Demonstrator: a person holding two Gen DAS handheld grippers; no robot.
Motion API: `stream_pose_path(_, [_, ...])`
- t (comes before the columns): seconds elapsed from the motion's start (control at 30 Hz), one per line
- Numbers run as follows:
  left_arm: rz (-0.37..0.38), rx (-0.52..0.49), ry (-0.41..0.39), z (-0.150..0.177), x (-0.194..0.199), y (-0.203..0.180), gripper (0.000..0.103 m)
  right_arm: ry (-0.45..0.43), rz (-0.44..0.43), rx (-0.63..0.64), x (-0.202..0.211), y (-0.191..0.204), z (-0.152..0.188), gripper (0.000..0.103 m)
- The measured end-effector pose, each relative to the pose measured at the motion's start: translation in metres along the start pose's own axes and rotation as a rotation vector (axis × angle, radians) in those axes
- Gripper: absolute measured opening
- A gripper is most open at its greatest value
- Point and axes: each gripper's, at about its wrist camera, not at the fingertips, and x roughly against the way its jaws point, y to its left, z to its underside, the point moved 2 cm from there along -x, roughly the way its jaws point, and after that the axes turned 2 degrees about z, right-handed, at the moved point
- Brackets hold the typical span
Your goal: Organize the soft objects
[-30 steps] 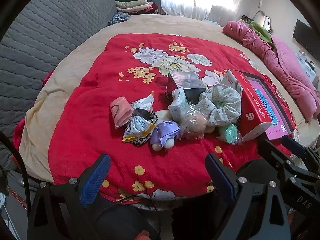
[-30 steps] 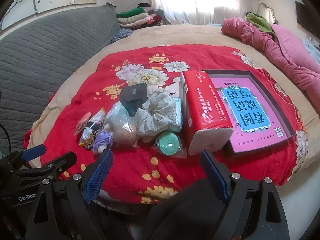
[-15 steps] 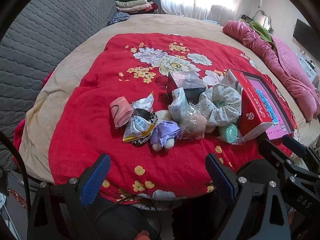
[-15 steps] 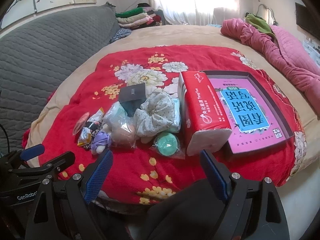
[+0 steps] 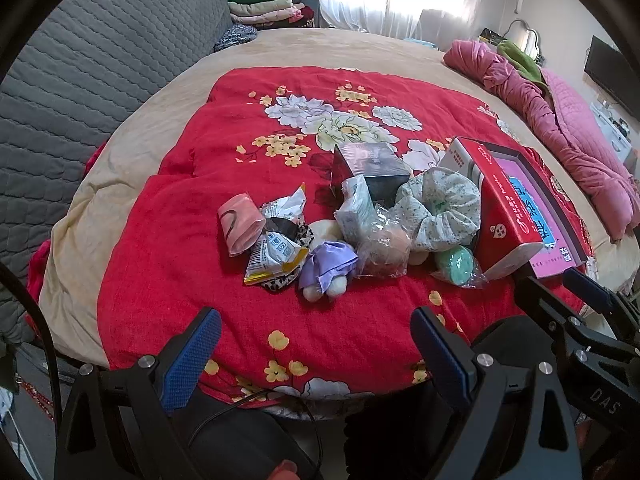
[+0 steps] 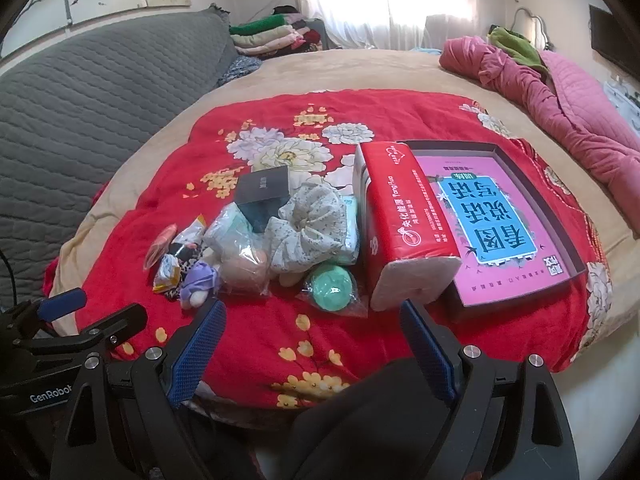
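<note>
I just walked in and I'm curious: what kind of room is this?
Most likely a bedroom in a home. A bed with a red floral blanket, folded clothes stacked at the back, and a curtained window suggest it.

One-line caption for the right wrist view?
Open right tongs hover before a pile of soft items, green ball and red tissue pack on a red blanket.

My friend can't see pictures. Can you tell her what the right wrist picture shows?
An open hand-held gripper hovers over a red flowery blanket with a pile of soft things: a floral scrunchie, a green ball in plastic, and a red tissue pack leaning on a shallow box holding a pink book.
</note>
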Motion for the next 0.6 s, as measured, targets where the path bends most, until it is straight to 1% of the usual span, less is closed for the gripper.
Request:
stream_pose_path(0.4, [0.025,0.033,0.005,-0.004,-0.003,0.011,0.096,0.008,-0.009,-0.001,-0.003,0.0,0.001,0.089])
stream_pose_path(0.6, [0.036,0.083,-0.001,-0.01,-0.012,0.032,0.096,0.009,-0.022,0.009,-0.013,0.004,-0.002,0.089])
